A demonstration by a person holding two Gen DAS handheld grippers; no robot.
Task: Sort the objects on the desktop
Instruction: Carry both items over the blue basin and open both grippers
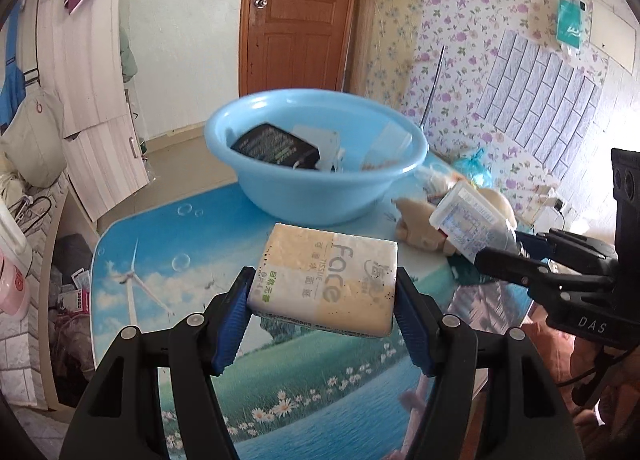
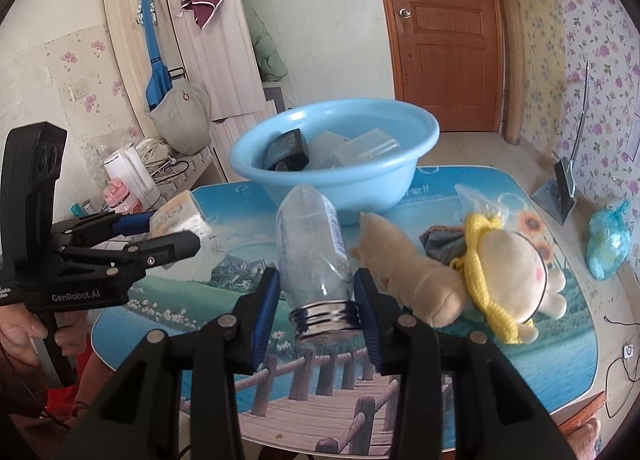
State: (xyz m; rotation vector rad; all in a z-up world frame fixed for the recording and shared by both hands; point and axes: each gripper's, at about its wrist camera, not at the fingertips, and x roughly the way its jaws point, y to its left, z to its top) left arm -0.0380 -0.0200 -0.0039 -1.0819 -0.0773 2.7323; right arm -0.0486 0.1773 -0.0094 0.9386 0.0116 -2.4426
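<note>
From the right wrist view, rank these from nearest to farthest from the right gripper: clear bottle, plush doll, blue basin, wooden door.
1. The clear bottle, clamped in the right gripper.
2. The plush doll, lying on the table just to the right of the gripper.
3. The blue basin, straight ahead past the bottle.
4. The wooden door, across the room behind the basin.

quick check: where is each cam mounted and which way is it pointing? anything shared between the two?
Left wrist: on the left gripper, looking forward along its fingers over the tissue pack it clamps, toward the blue basin and wooden door; the right gripper enters from the right.
Right wrist: on the right gripper, looking over the clear bottle it clamps toward the same basin; the left gripper and a hand show at left.
Shared: basin, door, printed table, plush doll, both grippers.
</note>
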